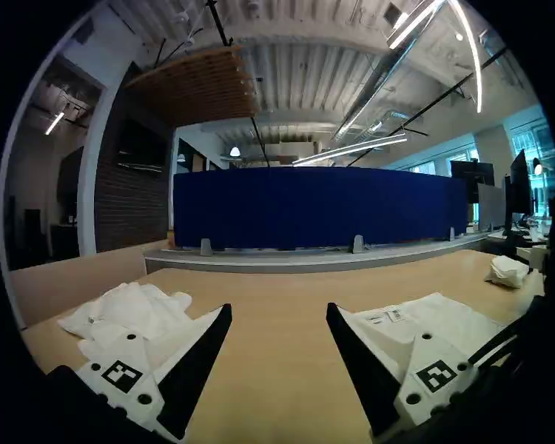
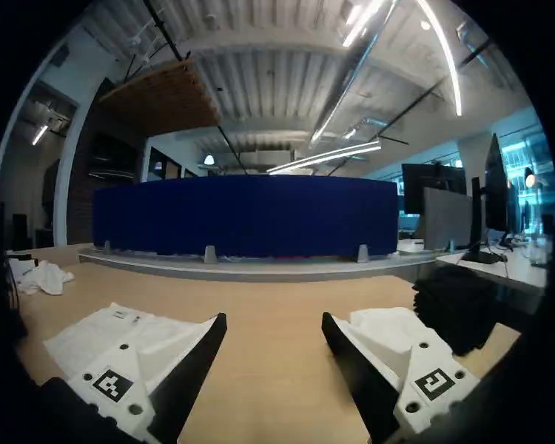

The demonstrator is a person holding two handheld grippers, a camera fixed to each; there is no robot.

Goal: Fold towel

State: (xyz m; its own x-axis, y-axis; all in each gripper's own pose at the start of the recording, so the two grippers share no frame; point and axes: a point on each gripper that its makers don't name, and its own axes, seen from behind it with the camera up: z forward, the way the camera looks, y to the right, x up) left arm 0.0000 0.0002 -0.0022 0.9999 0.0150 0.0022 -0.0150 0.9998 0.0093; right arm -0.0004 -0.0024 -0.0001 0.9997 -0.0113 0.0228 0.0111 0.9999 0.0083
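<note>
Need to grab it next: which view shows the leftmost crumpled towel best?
Left gripper view: the crumpled towel lies close and large there. Right gripper view shows that towel small, far off at the left edge.

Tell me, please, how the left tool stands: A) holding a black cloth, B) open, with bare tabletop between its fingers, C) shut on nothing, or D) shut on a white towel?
B: the left tool is open, with bare table showing between its parted fingers.
</note>
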